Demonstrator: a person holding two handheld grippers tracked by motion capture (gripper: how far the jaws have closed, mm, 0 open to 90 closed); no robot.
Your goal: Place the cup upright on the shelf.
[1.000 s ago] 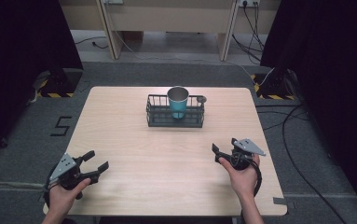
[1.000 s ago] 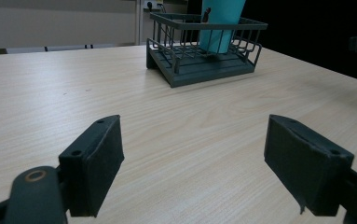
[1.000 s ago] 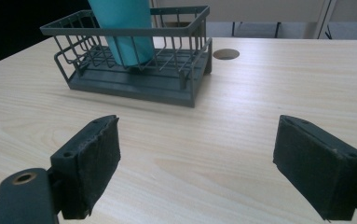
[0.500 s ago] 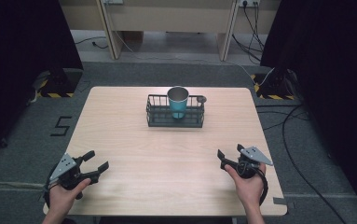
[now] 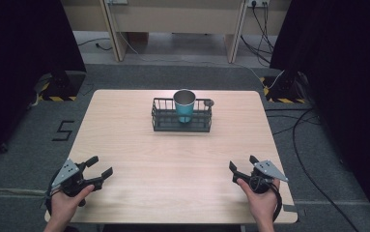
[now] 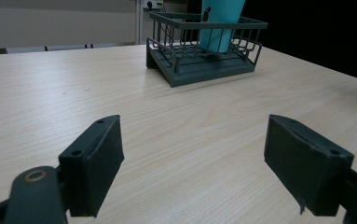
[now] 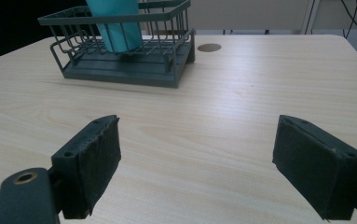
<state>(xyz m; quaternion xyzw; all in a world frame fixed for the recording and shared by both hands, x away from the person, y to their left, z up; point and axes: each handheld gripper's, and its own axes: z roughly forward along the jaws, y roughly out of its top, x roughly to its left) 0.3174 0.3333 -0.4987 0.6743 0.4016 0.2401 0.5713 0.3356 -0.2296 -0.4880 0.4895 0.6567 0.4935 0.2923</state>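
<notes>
Table (image 5: pixel 173 159) of pale wood grain carries a dark wire basket (image 5: pixel 181 117) near its far edge, with a teal tapered cup with a metal rim (image 5: pixel 184 105) standing upright inside it. Left gripper (image 5: pixel 97 169) rests at the near left corner, jaws spread apart and empty. Right gripper (image 5: pixel 243 165) sits at the near right corner, jaws likewise apart, holding nothing, well clear of the basket.

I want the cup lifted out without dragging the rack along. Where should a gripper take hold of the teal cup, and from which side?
Grip the teal cup by its upper wall near the open rim, coming straight down from above. It stands upright inside the wire rack, whose bars fence its lower half, while the top rises clear. Both grippers, left and right, are open.
</notes>
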